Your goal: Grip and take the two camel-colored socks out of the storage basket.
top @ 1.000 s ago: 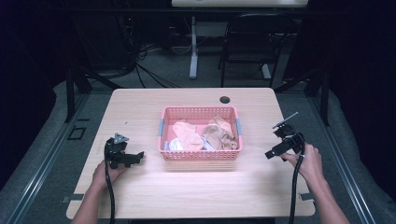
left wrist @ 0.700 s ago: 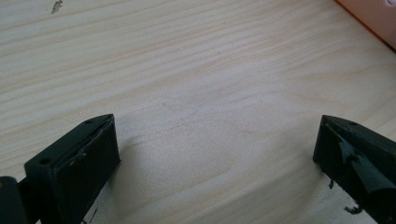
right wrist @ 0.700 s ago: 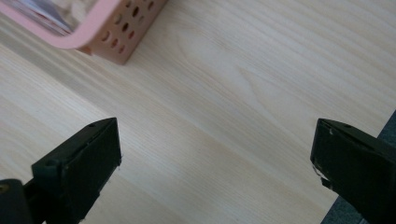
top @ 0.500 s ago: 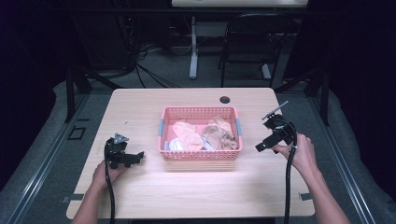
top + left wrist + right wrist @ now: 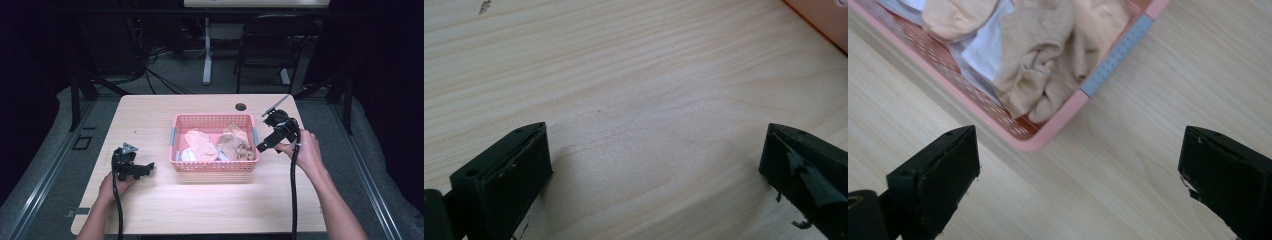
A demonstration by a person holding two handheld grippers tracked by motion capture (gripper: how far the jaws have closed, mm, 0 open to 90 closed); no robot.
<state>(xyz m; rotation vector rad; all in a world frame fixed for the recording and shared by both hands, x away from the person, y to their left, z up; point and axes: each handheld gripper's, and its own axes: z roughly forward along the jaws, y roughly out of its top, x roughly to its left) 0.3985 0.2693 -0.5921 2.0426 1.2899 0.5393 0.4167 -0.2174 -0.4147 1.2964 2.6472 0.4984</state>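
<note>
The right hand-held gripper (image 5: 267, 141) hovers just beside the right end of the pink perforated plastic basket (image 5: 214, 163), its black jaws spread wide apart with nothing between them — the right gripper view looks down past them at the basket's corner. The basket sits at the middle of the light wooden table (image 5: 155, 115), its long axis running left to right, parallel to the near edge. Inside lie crumpled cloths: a beige knitted piece (image 5: 1048, 60) bunched at the right end, peach fabric (image 5: 200, 144) toward the left, a white cloth (image 5: 985, 47) partly buried beneath. How many cloths there are cannot be told. The left gripper (image 5: 134, 169) rests low near the table's left front — jaws wide apart over bare wood.
</note>
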